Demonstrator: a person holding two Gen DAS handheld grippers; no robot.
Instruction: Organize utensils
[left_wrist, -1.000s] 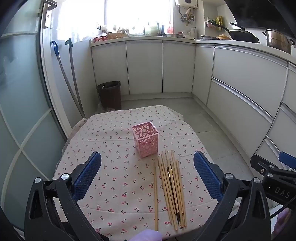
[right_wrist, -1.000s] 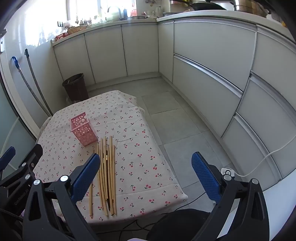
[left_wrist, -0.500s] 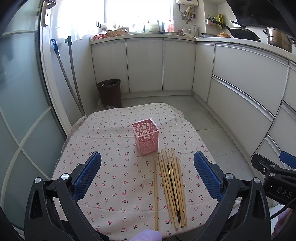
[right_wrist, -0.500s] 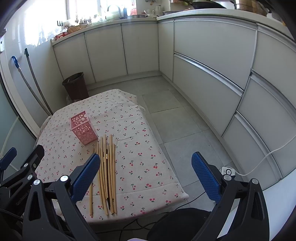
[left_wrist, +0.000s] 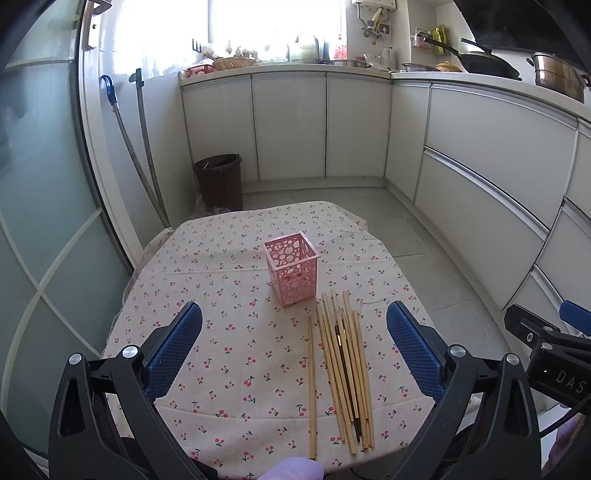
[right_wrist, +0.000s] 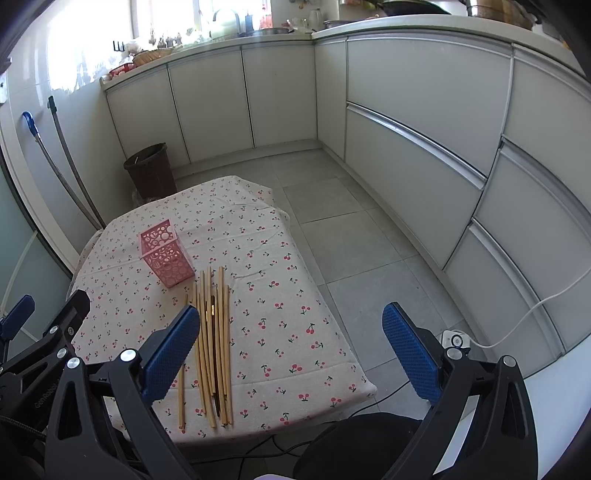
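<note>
Grippers first: the left gripper (left_wrist: 294, 345) hangs above the near edge of the counter (left_wrist: 229, 280) with its blue pads spread wide and nothing between them. The right gripper (right_wrist: 291, 347) is likewise released and empty, hanging over the counter's right edge and the tiled floor (right_wrist: 354, 236) beyond it. Between the left gripper's pads lies a bundle of chopsticks (left_wrist: 345, 365), flat on the cherry-print cloth, mostly side by side and touching, with one stick (left_wrist: 312, 384) lying slightly apart to the left. A dark stick sits within the bundle. Just beyond the chopsticks' far tips stands a pink perforated holder (left_wrist: 291, 267), upright, with nothing visible inside. In the right wrist view, the left pad of the right gripper overlaps the bundle's left side. Farther off, a dark bin (left_wrist: 219, 181) stands on the floor past the counter, two mop handles (left_wrist: 142, 155) lean against the wall at left, and white cabinets (left_wrist: 480, 162) curve around the right.
</note>
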